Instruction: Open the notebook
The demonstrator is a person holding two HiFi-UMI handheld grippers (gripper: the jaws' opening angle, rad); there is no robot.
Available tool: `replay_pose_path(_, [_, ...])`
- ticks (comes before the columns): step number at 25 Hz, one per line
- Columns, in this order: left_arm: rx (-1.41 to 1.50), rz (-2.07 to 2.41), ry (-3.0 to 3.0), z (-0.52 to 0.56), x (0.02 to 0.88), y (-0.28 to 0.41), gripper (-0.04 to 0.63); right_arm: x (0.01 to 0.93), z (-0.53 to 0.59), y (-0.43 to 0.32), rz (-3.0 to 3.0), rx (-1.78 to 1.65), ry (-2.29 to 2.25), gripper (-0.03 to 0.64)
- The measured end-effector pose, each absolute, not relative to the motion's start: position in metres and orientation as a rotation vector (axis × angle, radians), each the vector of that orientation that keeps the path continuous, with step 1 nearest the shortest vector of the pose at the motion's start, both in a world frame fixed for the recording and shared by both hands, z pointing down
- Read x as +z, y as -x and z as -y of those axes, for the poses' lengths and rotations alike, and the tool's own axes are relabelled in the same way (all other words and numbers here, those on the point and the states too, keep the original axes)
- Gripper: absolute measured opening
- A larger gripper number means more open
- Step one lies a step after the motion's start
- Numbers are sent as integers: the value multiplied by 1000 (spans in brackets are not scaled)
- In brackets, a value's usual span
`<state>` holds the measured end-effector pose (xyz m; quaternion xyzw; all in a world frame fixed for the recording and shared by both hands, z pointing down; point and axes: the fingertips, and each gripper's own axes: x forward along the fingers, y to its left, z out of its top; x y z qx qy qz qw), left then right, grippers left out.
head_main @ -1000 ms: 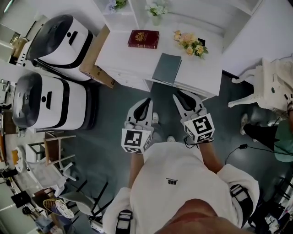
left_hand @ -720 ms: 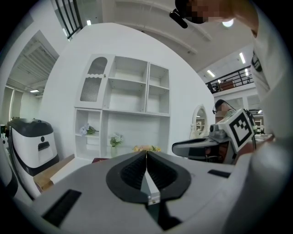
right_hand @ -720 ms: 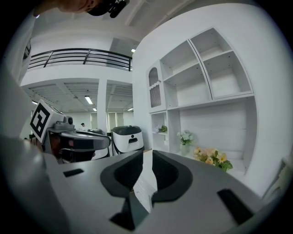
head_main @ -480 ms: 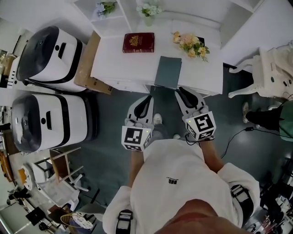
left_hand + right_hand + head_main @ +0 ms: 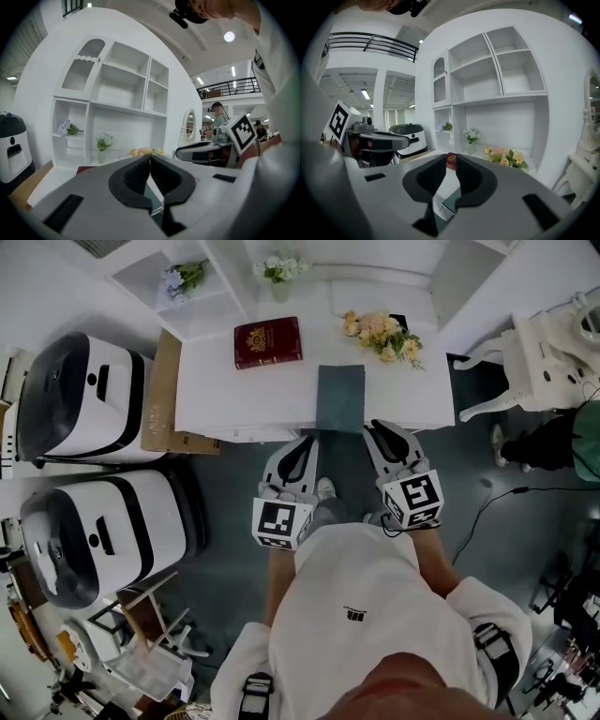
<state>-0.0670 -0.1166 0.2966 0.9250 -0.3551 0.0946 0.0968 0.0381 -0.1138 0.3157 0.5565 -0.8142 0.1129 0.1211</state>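
Note:
A closed dark grey-green notebook (image 5: 340,397) lies at the front edge of the white table (image 5: 216,395), overhanging it slightly. My left gripper (image 5: 302,448) hovers just short of that edge, left of the notebook, its tips touching and nothing between them. My right gripper (image 5: 380,432) hovers to the notebook's near right with a narrow gap between its tips, holding nothing. In the left gripper view the notebook (image 5: 152,196) shows below the shut tips (image 5: 150,157). In the right gripper view its corner (image 5: 447,206) shows low between the jaws.
A red book (image 5: 268,341) and a bunch of flowers (image 5: 380,334) lie farther back on the table. Two white and black machines (image 5: 75,399) (image 5: 103,531) stand at the left beside a cardboard sheet (image 5: 164,390). At the right are a white chair (image 5: 553,343), a person (image 5: 562,442) and a floor cable (image 5: 497,498).
Both grippers have come forward toward the table edge, and the notebook now lies just ahead of their tips. The jaws look unchanged.

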Motion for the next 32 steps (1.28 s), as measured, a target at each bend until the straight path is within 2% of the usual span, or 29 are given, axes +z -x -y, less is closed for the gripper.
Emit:
replay_pose_path(12, [335, 902, -2790, 154, 330, 69, 0, 359, 128, -39, 2224, 416, -1709, 51])
replay_pose_path(32, [438, 720, -2767, 163, 420, 20, 0, 457, 127, -71, 2108, 593, -1727, 61])
